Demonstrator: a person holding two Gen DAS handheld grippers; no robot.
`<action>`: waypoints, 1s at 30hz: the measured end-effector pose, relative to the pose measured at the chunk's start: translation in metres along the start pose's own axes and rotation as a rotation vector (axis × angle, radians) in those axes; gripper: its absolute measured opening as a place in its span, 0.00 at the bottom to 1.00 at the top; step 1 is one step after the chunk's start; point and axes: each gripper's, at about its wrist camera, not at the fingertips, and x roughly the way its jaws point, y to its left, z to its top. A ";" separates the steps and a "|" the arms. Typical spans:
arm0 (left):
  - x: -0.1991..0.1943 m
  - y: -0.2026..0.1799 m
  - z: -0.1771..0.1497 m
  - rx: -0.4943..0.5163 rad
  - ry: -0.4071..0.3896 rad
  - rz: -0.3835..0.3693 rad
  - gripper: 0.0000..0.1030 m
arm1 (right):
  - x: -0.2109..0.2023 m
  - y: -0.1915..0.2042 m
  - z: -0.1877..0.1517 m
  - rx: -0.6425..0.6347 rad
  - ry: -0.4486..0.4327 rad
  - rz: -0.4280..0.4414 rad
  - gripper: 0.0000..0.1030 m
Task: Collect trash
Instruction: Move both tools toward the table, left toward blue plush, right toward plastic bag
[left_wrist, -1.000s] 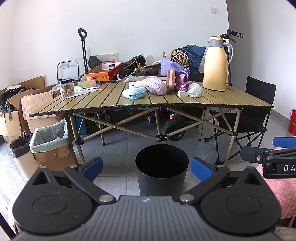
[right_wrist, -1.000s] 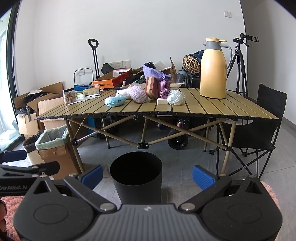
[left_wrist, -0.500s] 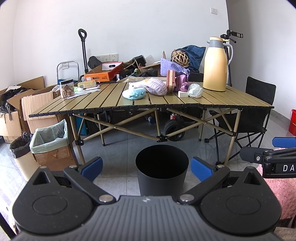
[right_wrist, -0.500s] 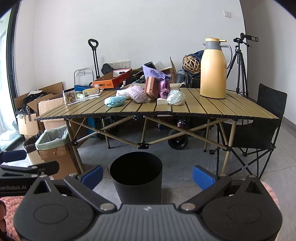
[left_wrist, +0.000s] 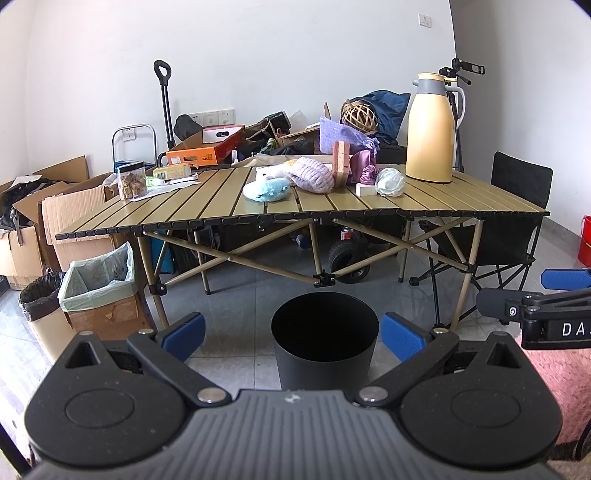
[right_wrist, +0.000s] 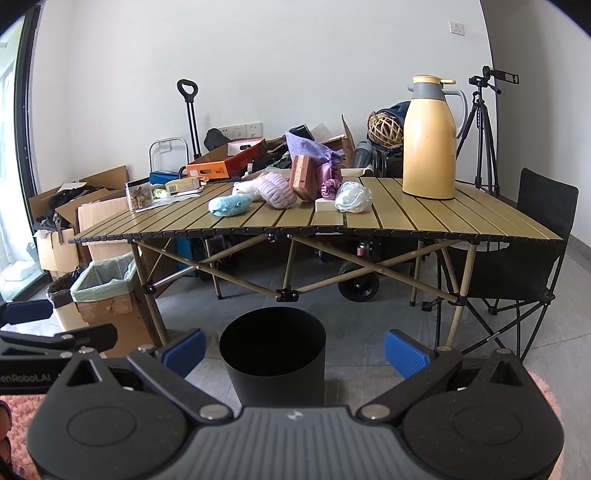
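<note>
We see the crumpled plastic wad (left_wrist: 390, 181) lying on the worktop (left_wrist: 207, 210) near its middle, touching a small white block (left_wrist: 365, 189) on its left; just behind them sit a purple satin bundle (left_wrist: 364, 166) and a pink sponge block (left_wrist: 341, 161) standing on edge; further left lie a lilac knitted hat (left_wrist: 313, 179) and a blue plush toy (left_wrist: 266, 189), the two close together; a tall yellow thermos jug (left_wrist: 430, 129) stands upright to the right of the wad, apart from it; a clear jar of snacks (left_wrist: 132, 181) stands near the worktop's left end.

On the floor in front of the worktop we find the black bin (left_wrist: 325, 343), upright and open at the top; it shows between the blue pads of our left tool (left_wrist: 293, 336), whose jaws stand wide with nothing between them; our right tool (right_wrist: 294, 349) is likewise spread wide and holds nothing, with the bin slightly left of its centre.

To the left of the worktop's legs we see a cardboard box lined with a green bag (left_wrist: 99, 284), and beside it a smaller bin with a black liner (left_wrist: 38, 299); a black folding chair (right_wrist: 532, 254) stands at the right end; a tripod (right_wrist: 484, 122) rises behind it by the wall.
</note>
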 end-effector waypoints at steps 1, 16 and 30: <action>0.002 0.000 0.001 0.001 0.000 0.001 1.00 | 0.002 -0.001 0.000 -0.001 -0.001 0.000 1.00; 0.042 -0.005 0.016 0.016 -0.009 0.020 1.00 | 0.038 -0.015 0.015 0.008 -0.026 -0.004 1.00; 0.090 0.000 0.051 -0.001 -0.061 0.066 1.00 | 0.089 -0.028 0.042 0.009 -0.056 -0.010 1.00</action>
